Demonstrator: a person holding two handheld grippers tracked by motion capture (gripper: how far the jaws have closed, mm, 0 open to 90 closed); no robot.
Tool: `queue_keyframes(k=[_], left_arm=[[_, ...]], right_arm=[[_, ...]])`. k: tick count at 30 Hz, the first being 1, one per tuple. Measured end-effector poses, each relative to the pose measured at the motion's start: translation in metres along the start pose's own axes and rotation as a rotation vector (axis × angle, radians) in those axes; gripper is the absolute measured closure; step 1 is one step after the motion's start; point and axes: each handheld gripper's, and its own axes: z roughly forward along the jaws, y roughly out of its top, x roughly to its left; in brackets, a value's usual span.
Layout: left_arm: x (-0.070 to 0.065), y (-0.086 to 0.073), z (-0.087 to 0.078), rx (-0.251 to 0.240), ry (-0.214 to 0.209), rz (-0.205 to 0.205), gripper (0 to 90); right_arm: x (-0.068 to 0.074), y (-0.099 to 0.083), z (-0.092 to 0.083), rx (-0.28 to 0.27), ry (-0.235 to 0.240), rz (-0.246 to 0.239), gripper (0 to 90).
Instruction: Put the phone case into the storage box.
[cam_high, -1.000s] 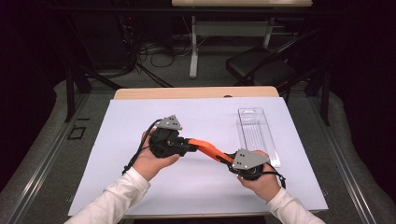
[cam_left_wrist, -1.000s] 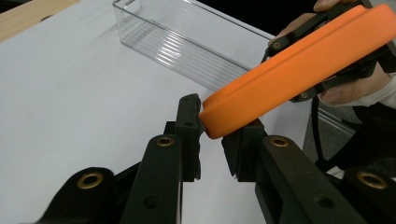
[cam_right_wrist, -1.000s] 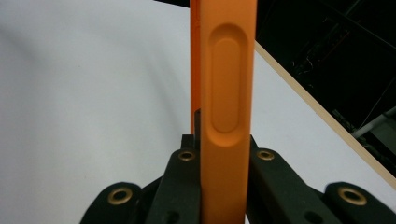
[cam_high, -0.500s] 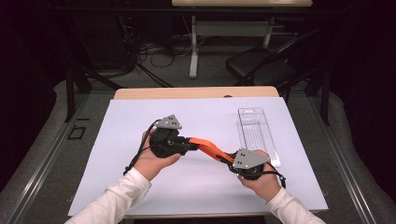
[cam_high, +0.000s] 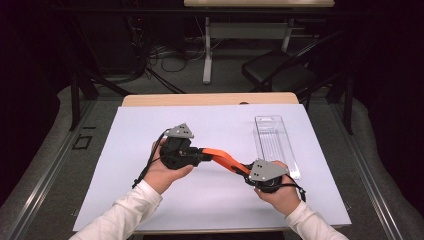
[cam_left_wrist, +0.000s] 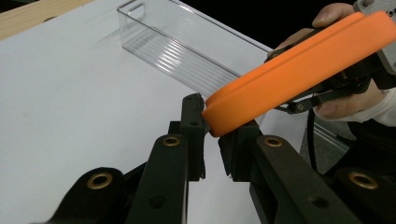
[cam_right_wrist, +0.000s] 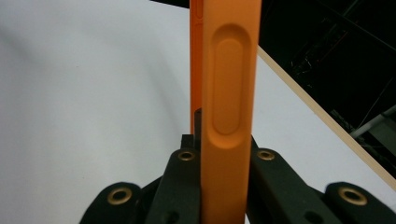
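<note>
Fingers (cam_left_wrist: 192, 122) on slanted orange handle (cam_high: 223, 159) ends

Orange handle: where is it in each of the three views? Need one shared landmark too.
High view: orange handle at centre, bridging the left gripper and the right gripper.
Left gripper view: upper right, its near end between the jaws.
Right gripper view: centre, running straight up from the jaws that clamp it.
Landmark: the white table cover, in all three; the clear tray is in the high and left gripper views.

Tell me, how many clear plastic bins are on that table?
1. The clear plastic bin lies empty on the white table cover, toward its far right, just beyond the person's right hand.
</note>
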Motion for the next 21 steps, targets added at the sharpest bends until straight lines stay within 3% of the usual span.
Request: queue_keyframes(k=[21], left_arm=[[-0.0013,0.0015,0.0,-0.002,0.007,-0.014,81.0]], right_arm=[[-0.0004,0.0011,-0.001,0.004,-0.008,0.003,86.6]])
